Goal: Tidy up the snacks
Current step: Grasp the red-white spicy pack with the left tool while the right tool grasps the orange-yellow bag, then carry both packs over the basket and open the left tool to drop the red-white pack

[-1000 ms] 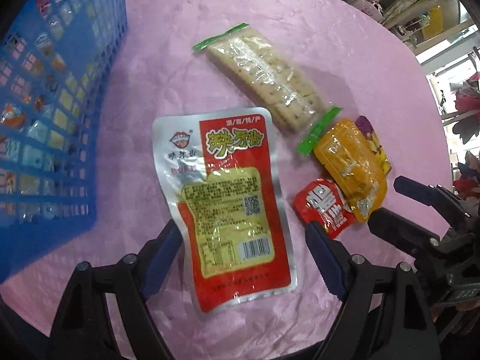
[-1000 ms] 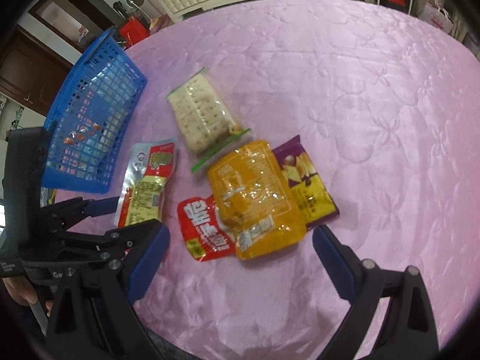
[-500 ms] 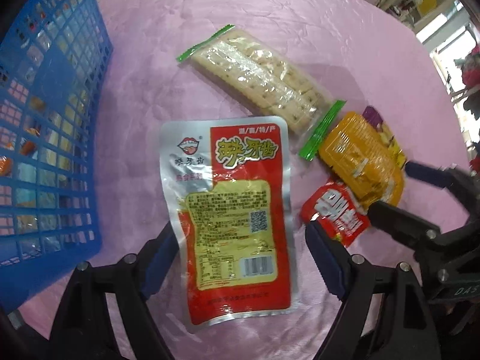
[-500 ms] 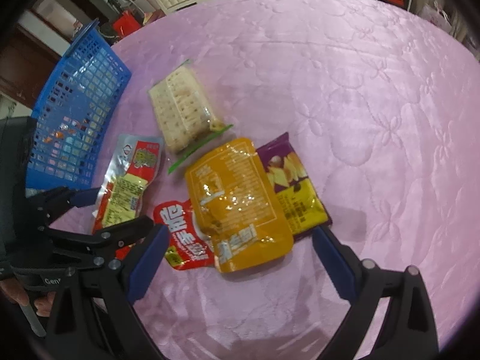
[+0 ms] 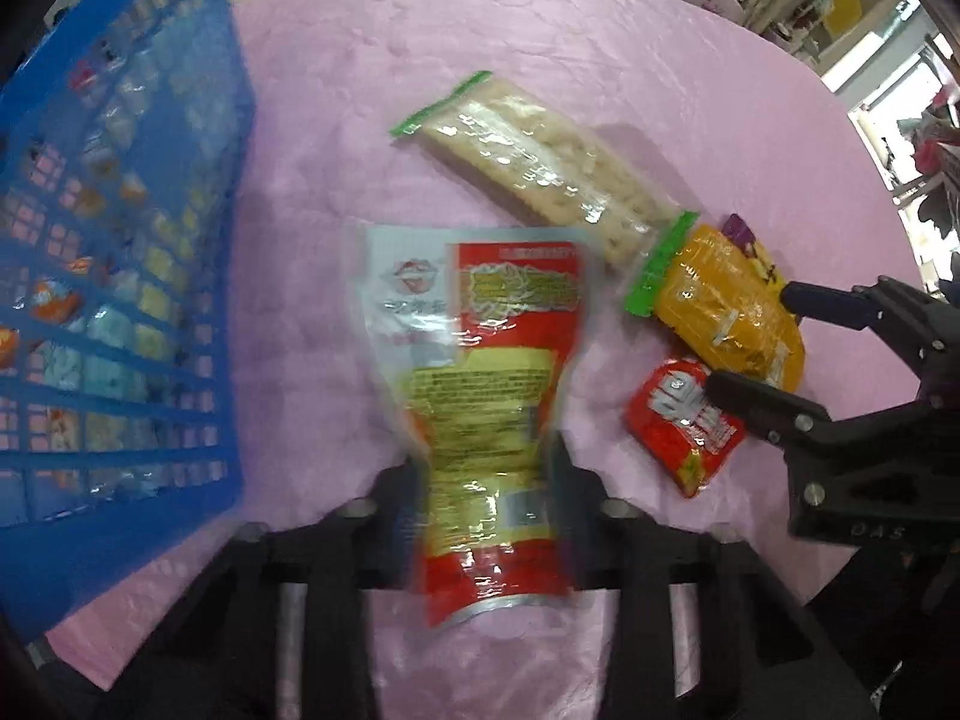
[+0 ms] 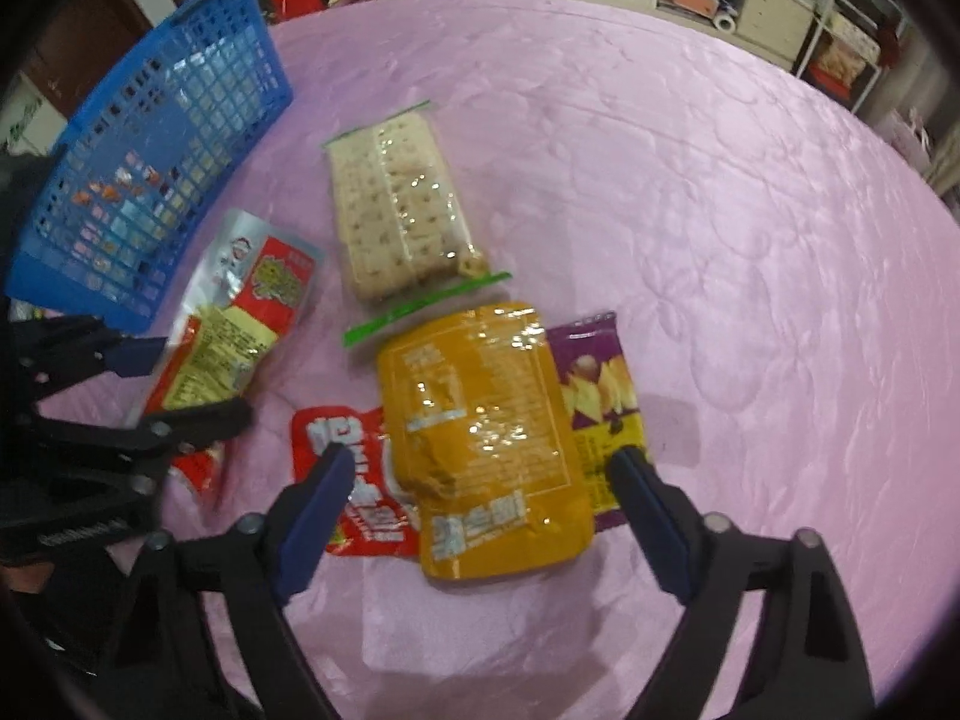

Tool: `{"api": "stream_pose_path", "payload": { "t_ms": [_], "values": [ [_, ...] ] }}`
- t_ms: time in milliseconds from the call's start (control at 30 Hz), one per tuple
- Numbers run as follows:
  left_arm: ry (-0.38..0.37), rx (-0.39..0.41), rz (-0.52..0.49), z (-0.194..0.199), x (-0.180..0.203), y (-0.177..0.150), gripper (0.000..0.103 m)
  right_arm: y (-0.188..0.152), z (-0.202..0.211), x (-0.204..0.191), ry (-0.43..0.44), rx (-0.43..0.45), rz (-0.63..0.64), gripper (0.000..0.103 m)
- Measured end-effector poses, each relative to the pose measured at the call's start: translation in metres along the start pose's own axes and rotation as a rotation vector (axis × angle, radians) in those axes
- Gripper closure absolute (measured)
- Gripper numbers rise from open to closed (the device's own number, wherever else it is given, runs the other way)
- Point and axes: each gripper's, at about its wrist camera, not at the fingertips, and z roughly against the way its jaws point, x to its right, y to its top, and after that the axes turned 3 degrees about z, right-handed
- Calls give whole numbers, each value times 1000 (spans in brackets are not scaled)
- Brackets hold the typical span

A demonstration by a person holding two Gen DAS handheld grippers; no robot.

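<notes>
Since half a second ago, the red-and-silver pouch [image 5: 486,420] is pinched at its lower part by the closed jaws of the left gripper [image 5: 489,483], beside the blue basket [image 5: 120,276]. Around the orange pouch [image 6: 489,438] on the pink desk [image 6: 720,210], the right gripper [image 6: 480,480] is held wide open, gripping nothing.

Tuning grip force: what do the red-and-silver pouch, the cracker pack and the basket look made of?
Red-and-silver pouch: looks like glossy foil-laminate film; silver border, creased where the left gripper pinches it.
Cracker pack: thin clear plastic wrap; crackers show through, glare spots.
Basket: rigid-looking blue plastic in an open grid.
</notes>
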Motion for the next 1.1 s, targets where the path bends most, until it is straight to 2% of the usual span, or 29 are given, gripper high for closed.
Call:
{"api": "stream_pose_path", "payload": {
  "t_ms": [100, 133, 167, 200, 233, 300, 400, 600, 733, 1100],
  "values": [
    [-21, 8, 6, -3, -7, -2, 73, 3, -3, -7, -30, 6, 40, 23],
    [-16, 14, 4, -3, -5, -3, 73, 4, -2, -8, -29, 10, 42, 35],
    [-5, 20, 0, -3, -4, -5, 73, 5, -1, -9, -37, 15, 47, 41],
    [2, 25, -6, 2, -12, -7, 73, 4, 0, -11, -41, 15, 53, 54],
    [10, 32, -12, 2, -8, -9, 74, 4, 0, -12, -49, 11, 60, 60],
    [3, 35, -18, 2, 7, -13, 75, 1, 2, -16, -43, 2, 72, 64],
    [4, 47, -27, 2, 13, -22, 75, -3, 7, -19, -19, 0, 58, 65],
    [-15, 71, -42, 10, 12, -35, 75, -21, 34, -13, -24, 25, 54, 65],
    [-26, 114, -57, 33, 21, -45, 75, -28, 56, -13, -35, 58, 37, 65],
    [-34, 231, -78, 100, 15, -70, 75, -47, 116, -34, -27, 143, 29, 65]
  ]
}}
